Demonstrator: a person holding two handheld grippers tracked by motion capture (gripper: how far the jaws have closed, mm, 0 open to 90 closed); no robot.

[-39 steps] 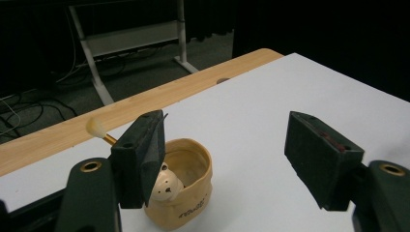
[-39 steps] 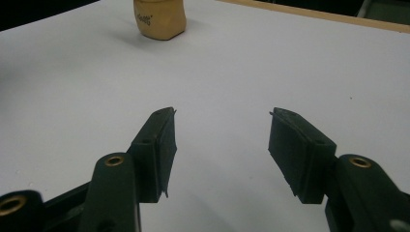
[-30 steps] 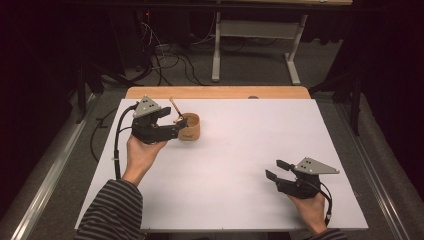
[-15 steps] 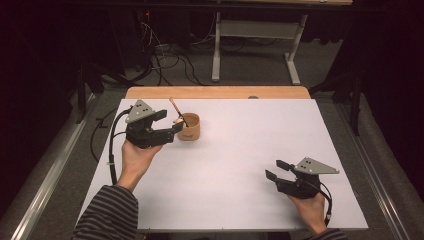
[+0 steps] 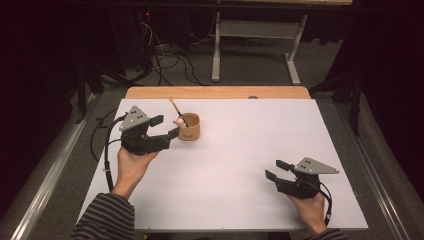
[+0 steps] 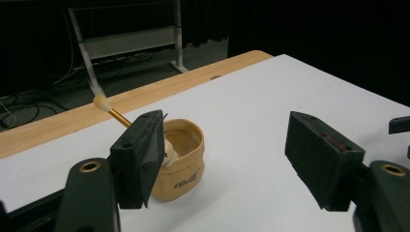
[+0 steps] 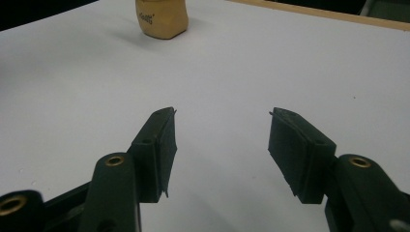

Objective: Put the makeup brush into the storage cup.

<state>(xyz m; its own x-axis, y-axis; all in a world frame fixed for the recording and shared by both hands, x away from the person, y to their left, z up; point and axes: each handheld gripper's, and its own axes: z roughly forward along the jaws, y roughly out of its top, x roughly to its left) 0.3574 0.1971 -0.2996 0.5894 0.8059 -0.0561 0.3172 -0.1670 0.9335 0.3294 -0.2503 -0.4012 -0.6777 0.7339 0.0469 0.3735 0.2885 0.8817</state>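
A small tan cup holding a wooden stick stood near the table's far edge. The left hand-held gripper, jaws wide and empty, sat just beside the cup, seemingly approaching; next it likely needed to straddle and close. The right hand-held gripper rested open, empty, well apart from the cup.

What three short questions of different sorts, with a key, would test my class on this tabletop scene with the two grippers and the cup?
1. True or false: the left gripper is shut on the tan cup.
2. What stands in the cup? A) a stick with a pale tip B) a spoon C) a pencil
3. Fill in: the right gripper, jaws apart, holds ____.

Key:
1. False: its jaws stand open beside the cup.
2. A
3. nothing
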